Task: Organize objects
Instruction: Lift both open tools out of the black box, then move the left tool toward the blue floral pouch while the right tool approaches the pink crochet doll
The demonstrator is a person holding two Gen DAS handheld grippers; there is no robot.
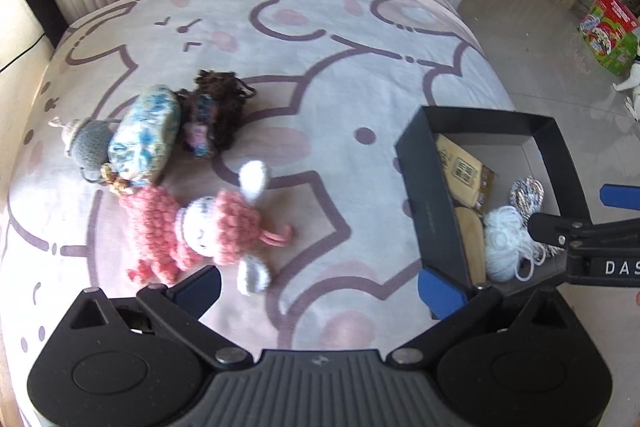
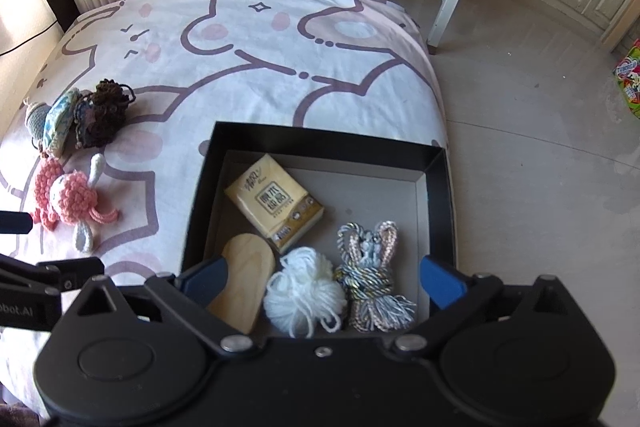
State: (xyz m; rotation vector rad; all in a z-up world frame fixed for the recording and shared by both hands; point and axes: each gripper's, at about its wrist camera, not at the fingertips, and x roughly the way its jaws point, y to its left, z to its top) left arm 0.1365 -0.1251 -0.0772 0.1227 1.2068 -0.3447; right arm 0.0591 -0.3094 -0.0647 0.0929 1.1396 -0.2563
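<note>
Blue-padded fingers [image 2: 442, 281] of the right gripper [image 2: 322, 281] stand spread wide over the black box [image 2: 320, 139], holding nothing; below them lie a white yarn ball [image 2: 302, 297], a braided cord bundle [image 2: 372, 279], a wooden piece [image 2: 246, 275] and a tissue pack [image 2: 276, 205]. The left gripper [image 1: 320, 287] is equally wide and empty, above the bed [image 1: 320, 67], with the pink crocheted doll [image 1: 200, 227] just beyond its left finger and other crocheted toys [image 1: 160, 135] farther off.

The left tool [image 1: 320, 287] gapes empty over the bed [image 1: 320, 67]; pink crochet doll [image 1: 200, 227] just ahead-left, black box [image 1: 436, 187] right.
</note>
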